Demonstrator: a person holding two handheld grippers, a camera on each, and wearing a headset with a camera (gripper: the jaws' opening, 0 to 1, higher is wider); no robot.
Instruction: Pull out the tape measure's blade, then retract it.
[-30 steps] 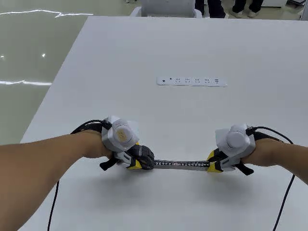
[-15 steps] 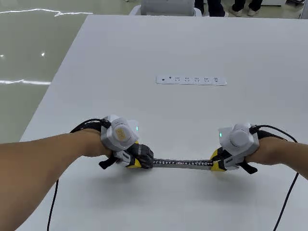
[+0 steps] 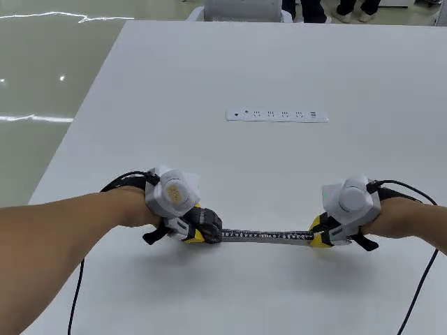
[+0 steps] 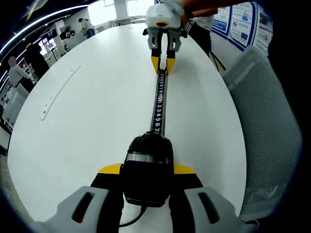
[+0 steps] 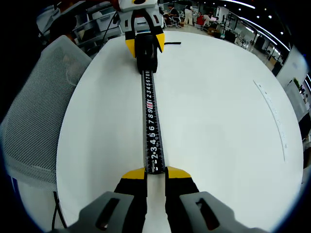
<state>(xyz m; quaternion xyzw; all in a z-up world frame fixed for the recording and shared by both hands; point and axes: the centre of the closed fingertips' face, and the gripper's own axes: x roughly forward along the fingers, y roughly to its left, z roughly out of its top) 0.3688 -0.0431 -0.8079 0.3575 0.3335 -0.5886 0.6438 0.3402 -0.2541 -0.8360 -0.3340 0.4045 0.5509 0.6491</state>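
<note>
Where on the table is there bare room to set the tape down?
Widest bare patch: the table beyond the power strip, to the far edge. Also free: the band between the strip and the blade. Crowded: the near edge, with left gripper on the case, right gripper on the blade's tip, and trailing cables.

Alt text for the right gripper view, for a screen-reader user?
The right gripper pinches the end of a tape measure's blade, which runs straight across a white table to the black case clamped in the left gripper.
</note>
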